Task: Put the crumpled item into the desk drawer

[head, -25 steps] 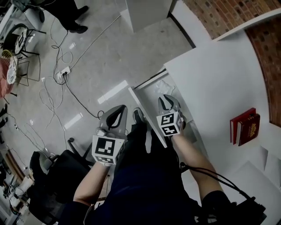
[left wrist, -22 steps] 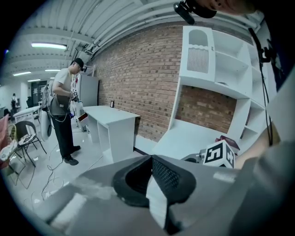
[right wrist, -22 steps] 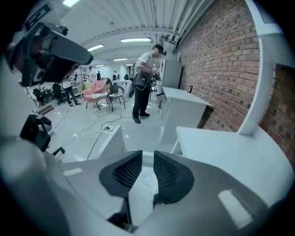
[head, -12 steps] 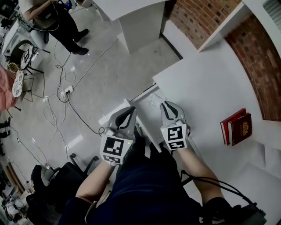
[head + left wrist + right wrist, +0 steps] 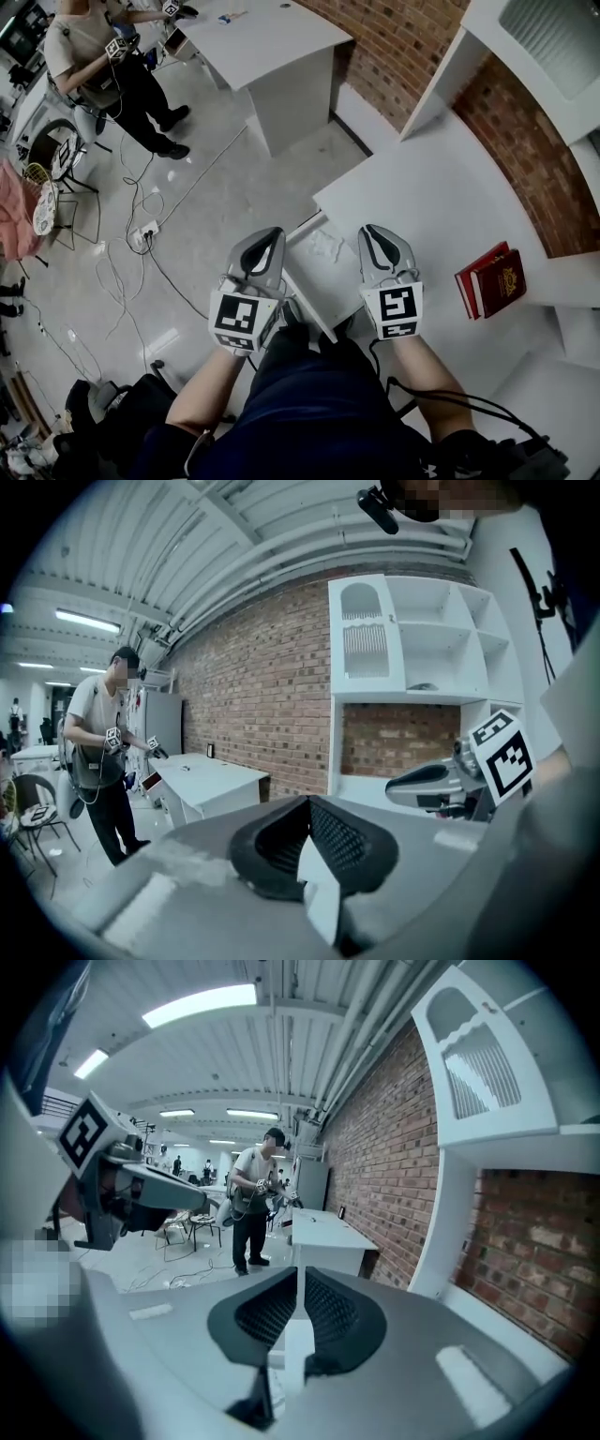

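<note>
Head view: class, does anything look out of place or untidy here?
The desk drawer stands open with a crumpled item lying inside, and loose cables sprawl across the floor. Nothing looks spilled or broken.

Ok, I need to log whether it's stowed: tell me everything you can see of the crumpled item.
The crumpled item is a pale, whitish wad, wrinkled like thin plastic or paper; which of the two can't be told. It lies loose on the floor of the open white drawer. Only the drawer seems to touch it: the left gripper and right gripper are shut, empty, to either side of it.
</note>
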{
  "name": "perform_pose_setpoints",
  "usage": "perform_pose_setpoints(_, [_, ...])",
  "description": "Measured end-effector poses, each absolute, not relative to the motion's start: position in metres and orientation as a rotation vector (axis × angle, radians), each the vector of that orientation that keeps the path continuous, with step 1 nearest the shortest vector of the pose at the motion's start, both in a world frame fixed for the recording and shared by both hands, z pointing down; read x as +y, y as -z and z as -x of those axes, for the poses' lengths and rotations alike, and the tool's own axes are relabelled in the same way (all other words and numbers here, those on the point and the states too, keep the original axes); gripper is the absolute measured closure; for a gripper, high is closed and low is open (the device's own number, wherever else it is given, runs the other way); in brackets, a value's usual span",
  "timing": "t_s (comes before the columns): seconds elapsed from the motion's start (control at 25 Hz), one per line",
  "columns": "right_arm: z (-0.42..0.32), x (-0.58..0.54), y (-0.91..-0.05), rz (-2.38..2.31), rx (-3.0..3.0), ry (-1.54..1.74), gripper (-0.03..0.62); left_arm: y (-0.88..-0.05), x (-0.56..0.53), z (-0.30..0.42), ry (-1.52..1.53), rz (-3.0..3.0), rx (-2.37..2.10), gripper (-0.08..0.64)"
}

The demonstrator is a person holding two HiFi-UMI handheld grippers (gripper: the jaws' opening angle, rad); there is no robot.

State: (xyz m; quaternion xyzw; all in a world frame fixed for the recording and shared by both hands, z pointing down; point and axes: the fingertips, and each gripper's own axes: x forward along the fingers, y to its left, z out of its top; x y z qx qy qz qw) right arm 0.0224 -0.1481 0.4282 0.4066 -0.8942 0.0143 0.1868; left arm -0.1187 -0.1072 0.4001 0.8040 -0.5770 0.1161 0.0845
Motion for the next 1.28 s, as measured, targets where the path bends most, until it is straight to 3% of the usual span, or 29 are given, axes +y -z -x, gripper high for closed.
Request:
perform_pose_setpoints(0.68, [-0.062,-0.14,-0.304,-1.287,-2.719,0.137,0.589,-0.302,-0.115,0.075,-0.149,-2.614,-1.745,0.558])
perform_pose_setpoints(1.28, [-0.07,-0.141,-0.287,-1.4,-2.752,0.183,0.591,-0.297,-0.127,0.079,-0.11,-2.645,-1.724,0.558])
